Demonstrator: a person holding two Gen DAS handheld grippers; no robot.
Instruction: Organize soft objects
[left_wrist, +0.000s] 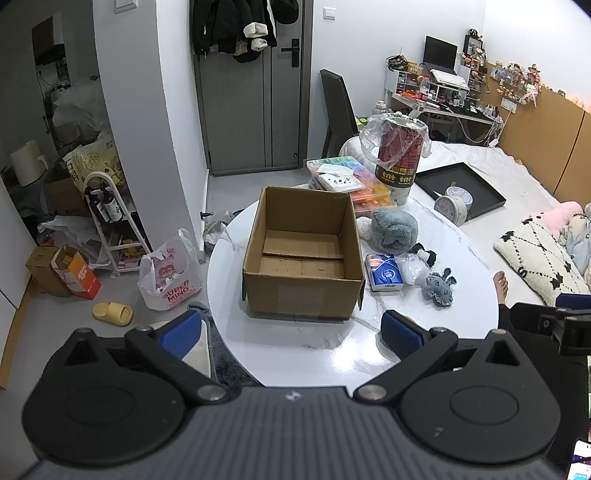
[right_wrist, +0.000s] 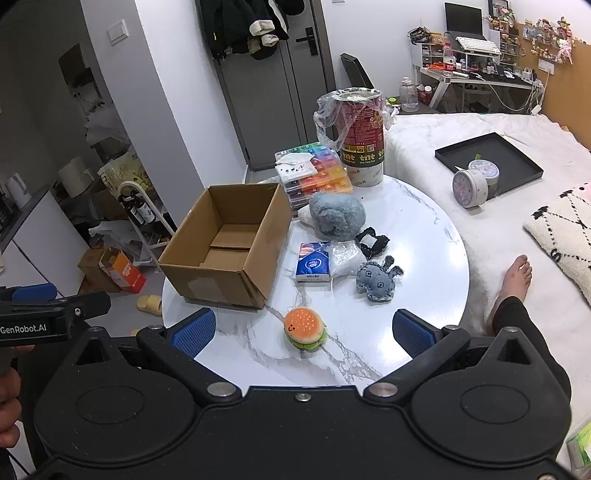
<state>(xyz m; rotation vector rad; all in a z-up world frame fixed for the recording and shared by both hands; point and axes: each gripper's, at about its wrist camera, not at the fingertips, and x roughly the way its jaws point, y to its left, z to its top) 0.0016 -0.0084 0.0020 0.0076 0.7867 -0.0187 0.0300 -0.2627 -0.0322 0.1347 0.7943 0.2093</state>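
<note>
My right tongs (right_wrist: 303, 332) and left tongs (left_wrist: 291, 332) are apart; the burger toy (right_wrist: 305, 329) sits between the right ones, ready to grab for the box (right_wrist: 225, 251).

Home bedroom: bed (right_wrist: 480, 147), desk (right_wrist: 480, 79), coats (left_wrist: 232, 26).

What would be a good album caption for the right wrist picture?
Open right tool poised over a burger plush on the marble table, beside an empty cardboard box.
</note>
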